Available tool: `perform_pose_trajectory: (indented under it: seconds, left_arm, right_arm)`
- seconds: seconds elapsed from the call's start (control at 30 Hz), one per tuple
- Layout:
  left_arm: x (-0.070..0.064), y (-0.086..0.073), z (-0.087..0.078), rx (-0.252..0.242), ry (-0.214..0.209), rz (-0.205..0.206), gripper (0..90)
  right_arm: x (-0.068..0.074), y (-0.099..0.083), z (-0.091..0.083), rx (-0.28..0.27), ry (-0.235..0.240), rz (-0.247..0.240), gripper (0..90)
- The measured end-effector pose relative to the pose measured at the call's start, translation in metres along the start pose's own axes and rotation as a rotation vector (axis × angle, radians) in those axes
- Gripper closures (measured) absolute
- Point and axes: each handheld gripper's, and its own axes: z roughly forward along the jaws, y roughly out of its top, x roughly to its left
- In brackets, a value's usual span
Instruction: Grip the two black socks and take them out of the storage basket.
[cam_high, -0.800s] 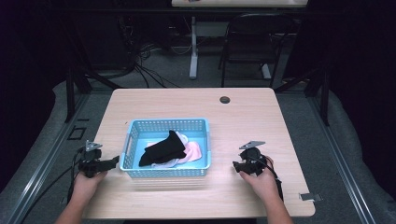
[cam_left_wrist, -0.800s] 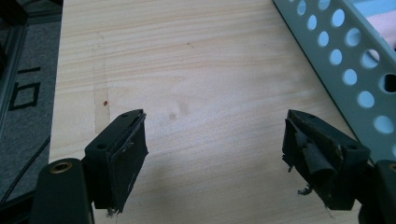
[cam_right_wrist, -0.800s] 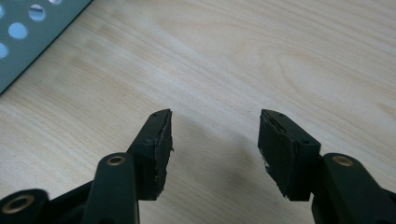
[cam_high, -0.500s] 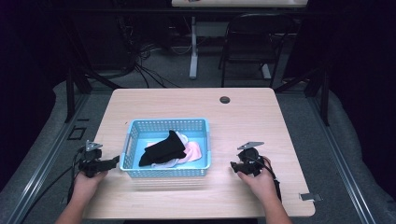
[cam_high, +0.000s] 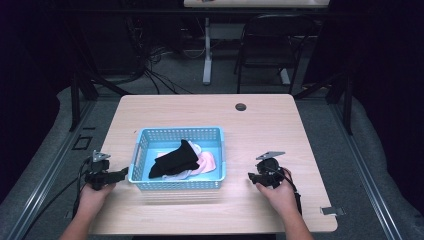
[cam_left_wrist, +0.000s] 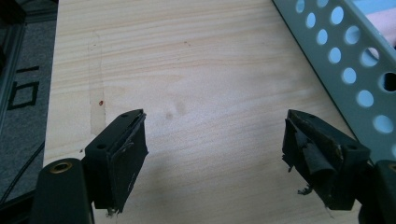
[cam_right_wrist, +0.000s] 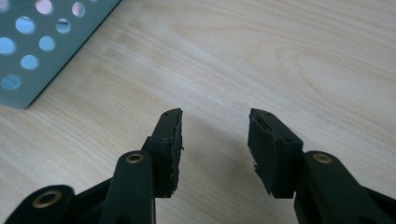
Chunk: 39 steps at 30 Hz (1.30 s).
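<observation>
Two claws rest low on the pale wooden table (cam_high: 260, 125), one on either side of a blue perforated basket (cam_high: 137, 150) heaped with clothing. The left claw (cam_high: 119, 174) sits just beside the basket's outer wall; in the left gripper view its jaws stand wide apart over bare wood, holding nothing, with the wall of the basket (cam_left_wrist: 348, 60) running past the jaw on that view's right. The right claw (cam_high: 252, 176) lies somewhat farther from the basket, pointing toward it; the right gripper view shows its jaws parted more narrowly, also empty, with a corner of the basket (cam_right_wrist: 42, 51) ahead at upper left. Inside the basket, between the two claws and beyond their tips, a black garment (cam_high: 175, 159) lies draped over a pink garment (cam_high: 210, 162) and a white garment (cam_high: 177, 175). Judging from the empty claws and the full basket, the work appears to be at its start, with nothing yet lifted. A likely next move calls for raising one claw over the rim and lowering its parted jaws onto the black garment on top of the pile.
</observation>
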Motion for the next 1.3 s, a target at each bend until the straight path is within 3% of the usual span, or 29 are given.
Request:
perform_pose_trajectory:
  seconds: [0.23,0.33,0.4,0.43,0.57,0.67,0.7,0.73,0.8,0.97,1.17,1.3]
  left_arm:
    - [0.0,0.0,-0.002,0.001,0.005,0.001,21.8]
    - [0.001,0.0,-0.001,0.002,0.004,0.002,21.8]
    - [0.001,0.0,-0.002,-0.007,0.003,0.0,21.8]
    - [0.001,0.0,-0.002,-0.007,0.003,0.0,21.8]
    - [0.0,0.0,-0.002,-0.008,0.002,0.003,21.8]
    - [0.0,0.001,-0.003,-0.011,-0.002,0.005,21.8]
    - [0.0,0.001,-0.003,-0.011,-0.001,0.004,21.7]
    - [0.001,0.001,-0.003,-0.01,-0.001,0.003,21.8]
    - [0.0,0.001,-0.003,-0.011,-0.001,0.003,21.8]
    - [0.0,0.001,-0.003,-0.008,-0.002,0.006,21.8]
    - [0.0,0.001,-0.002,-0.005,-0.001,0.01,21.8]
    - [0.0,0.001,-0.002,-0.005,-0.001,0.009,21.8]
  right_arm:
    - [-0.001,0.006,-0.005,0.008,0.003,-0.012,53.5]
    - [0.0,0.014,-0.007,0.021,0.039,-0.019,50.4]
    - [0.003,0.025,-0.012,0.041,0.038,-0.068,46.5]
    - [0.003,0.025,-0.012,0.041,0.038,-0.068,46.5]
    - [0.002,0.044,-0.024,0.058,0.1,-0.069,45.9]
    - [0.006,0.057,-0.031,0.037,0.133,-0.124,48.4]
    - [0.008,0.06,-0.032,0.025,0.141,-0.16,48.6]
    - [0.013,0.068,-0.035,0.039,0.133,-0.23,49.3]
    - [0.019,0.076,-0.039,0.065,0.132,-0.249,50.2]
    - [0.027,0.093,-0.043,0.067,0.145,-0.263,50.2]
    - [0.043,0.118,-0.041,0.082,0.167,-0.316,42.3]
    - [0.056,0.132,-0.036,0.097,0.171,-0.325,39.9]
